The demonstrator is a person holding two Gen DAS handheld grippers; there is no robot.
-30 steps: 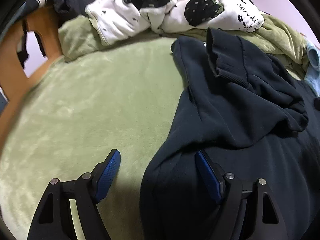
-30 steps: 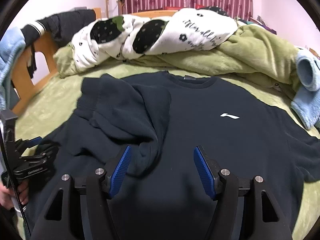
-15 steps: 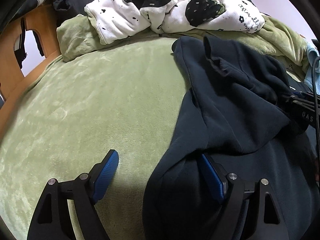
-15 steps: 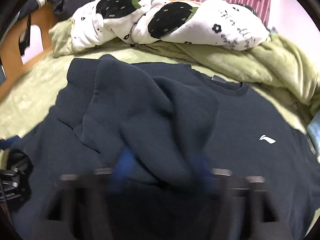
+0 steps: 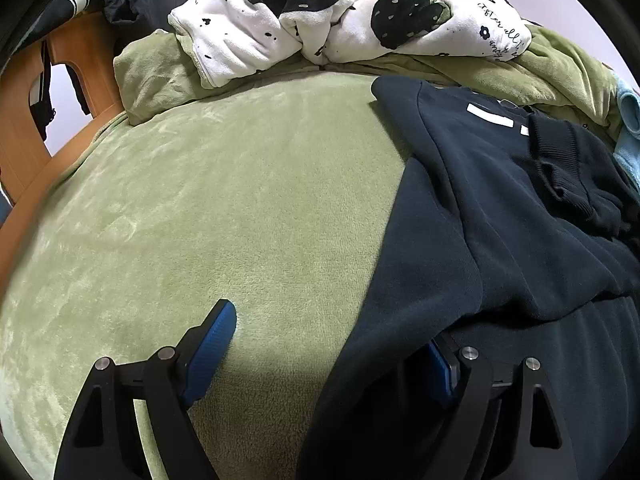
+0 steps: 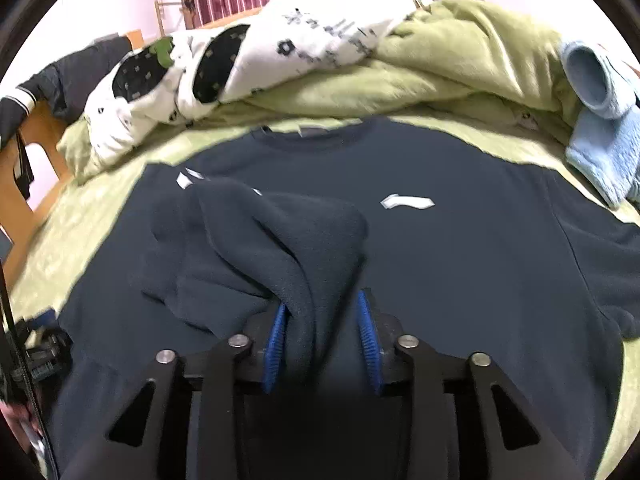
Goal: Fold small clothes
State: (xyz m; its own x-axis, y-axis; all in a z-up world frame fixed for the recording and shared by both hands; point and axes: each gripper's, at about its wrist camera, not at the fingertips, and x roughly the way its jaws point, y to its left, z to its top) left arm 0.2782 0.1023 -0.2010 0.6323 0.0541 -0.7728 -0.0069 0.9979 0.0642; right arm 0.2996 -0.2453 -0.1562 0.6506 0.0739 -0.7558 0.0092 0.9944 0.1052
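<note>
My right gripper [image 6: 322, 336] is opening, a fold of the dark sweatshirt [image 6: 460, 272] between its pads. My left gripper [image 5: 332, 350] stands wide at the sweatshirt's edge, gripping nothing. The sweatshirt lies on the green blanket [image 5: 220, 208].

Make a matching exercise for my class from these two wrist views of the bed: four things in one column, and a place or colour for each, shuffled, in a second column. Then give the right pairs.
Column one
1. dark navy sweatshirt
2. white fleece with black patches
3. light blue fleece garment
4. folded-over sleeve

Column two
A. bunched between the right gripper's pads
B. heaped at the far end of the bed
C. spread flat on the green blanket, white logo up
D. at the bed's right edge

Pairs: 1-C, 2-B, 3-D, 4-A
</note>
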